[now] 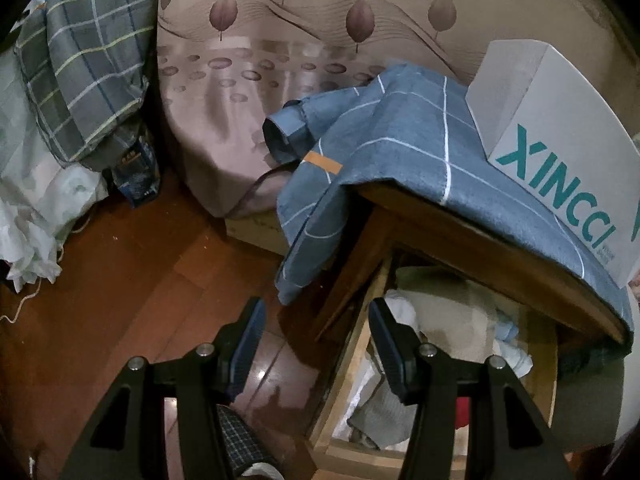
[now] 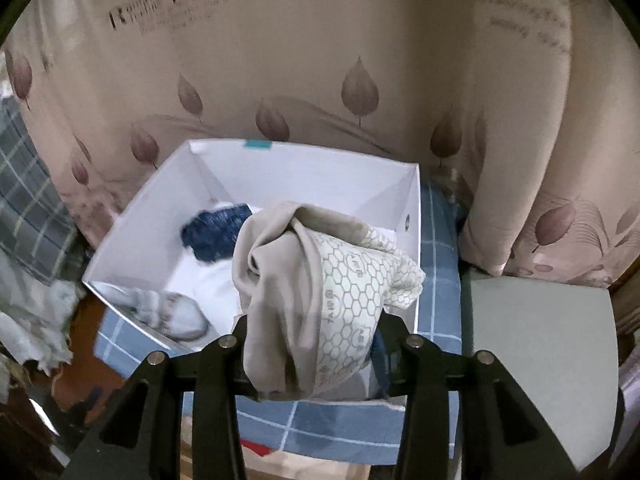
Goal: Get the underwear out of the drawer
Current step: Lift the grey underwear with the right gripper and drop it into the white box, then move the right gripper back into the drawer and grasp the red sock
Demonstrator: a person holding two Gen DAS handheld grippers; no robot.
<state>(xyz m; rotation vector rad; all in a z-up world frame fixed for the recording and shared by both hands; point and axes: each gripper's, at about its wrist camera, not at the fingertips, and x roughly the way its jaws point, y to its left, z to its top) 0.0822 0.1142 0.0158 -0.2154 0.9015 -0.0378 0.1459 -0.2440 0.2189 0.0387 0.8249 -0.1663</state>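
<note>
In the left wrist view my left gripper (image 1: 316, 320) is open and empty, over the left edge of the open wooden drawer (image 1: 340, 384), which holds pale crumpled clothes (image 1: 440, 320). In the right wrist view my right gripper (image 2: 312, 344) is shut on beige underwear (image 2: 320, 280) with a honeycomb-print band, held over the near edge of the white box (image 2: 132, 224). The box holds a dark blue garment (image 2: 216, 232) and a grey-white one (image 2: 172, 308).
The white box (image 1: 560, 152) stands on the nightstand top covered by a blue checked cloth (image 1: 392, 140). A leaf-pattern curtain (image 2: 320, 60) hangs behind. Plaid bedding (image 1: 88, 60) and a white bag (image 1: 32, 240) lie left on the wooden floor (image 1: 140, 280). A grey panel (image 2: 540, 352) is right.
</note>
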